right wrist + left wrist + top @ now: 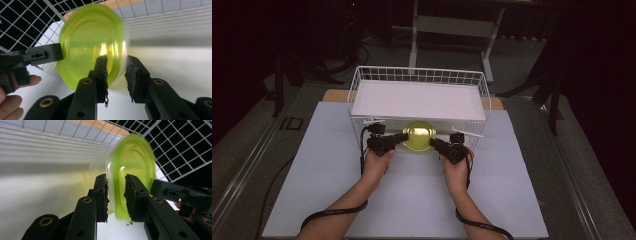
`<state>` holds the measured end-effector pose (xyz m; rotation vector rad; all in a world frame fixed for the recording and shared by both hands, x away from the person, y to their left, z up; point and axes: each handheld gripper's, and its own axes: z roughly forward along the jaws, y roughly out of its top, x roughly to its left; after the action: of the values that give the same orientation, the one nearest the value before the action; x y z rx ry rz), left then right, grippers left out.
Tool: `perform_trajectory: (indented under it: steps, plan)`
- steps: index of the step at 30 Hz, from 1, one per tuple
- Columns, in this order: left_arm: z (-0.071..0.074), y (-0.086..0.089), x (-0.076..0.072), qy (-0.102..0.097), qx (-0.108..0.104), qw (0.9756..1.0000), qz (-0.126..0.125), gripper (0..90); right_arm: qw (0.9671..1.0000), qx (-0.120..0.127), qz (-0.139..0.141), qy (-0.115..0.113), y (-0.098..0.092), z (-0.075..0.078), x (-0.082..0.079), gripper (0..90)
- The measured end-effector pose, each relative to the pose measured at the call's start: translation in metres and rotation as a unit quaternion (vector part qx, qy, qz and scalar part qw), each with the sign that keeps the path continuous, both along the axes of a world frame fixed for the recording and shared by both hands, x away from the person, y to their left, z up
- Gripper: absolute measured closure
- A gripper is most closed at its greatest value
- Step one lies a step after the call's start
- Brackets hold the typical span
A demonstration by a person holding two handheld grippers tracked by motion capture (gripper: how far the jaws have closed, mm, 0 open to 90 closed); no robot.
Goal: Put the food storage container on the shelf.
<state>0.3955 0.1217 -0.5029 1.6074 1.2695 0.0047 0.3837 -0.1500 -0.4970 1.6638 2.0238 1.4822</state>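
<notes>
Both grippers, left (400, 136) and right (436, 142), clamp the green-lidded container (418, 135).

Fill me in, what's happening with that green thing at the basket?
A person holds a tool in each hand, and both grip the same clear tub with a green lid. The left tool and the right tool each straddle the lid's rim from opposite sides. The tub lies on its side at the open front of the white wire basket, under its white shelf, just above the table.
</notes>
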Motion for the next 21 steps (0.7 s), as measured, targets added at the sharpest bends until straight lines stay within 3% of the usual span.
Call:
perform_trajectory:
  steps: [4,15,18,21]
  plan:
    - [-0.002,-0.001,0.0,-0.002,-0.006,0.9999,0.009,63.2,1.0,0.001,0.0,-0.002,-0.001,0.002,0.001,67.5]
    - [0.0,-0.004,-0.004,-0.008,-0.023,0.9997,0.003,61.0,0.9997,-0.005,-0.009,-0.021,-0.005,0.007,0.002,61.1]
    - [0.002,-0.004,-0.011,-0.016,-0.016,0.9997,0.011,56.2,0.9993,-0.013,-0.006,-0.034,-0.005,0.009,-0.004,61.6]
    - [0.005,0.0,-0.02,-0.035,-0.011,0.9992,0.019,44.6,0.9974,-0.046,0.001,-0.056,-0.005,0.012,-0.013,67.8]
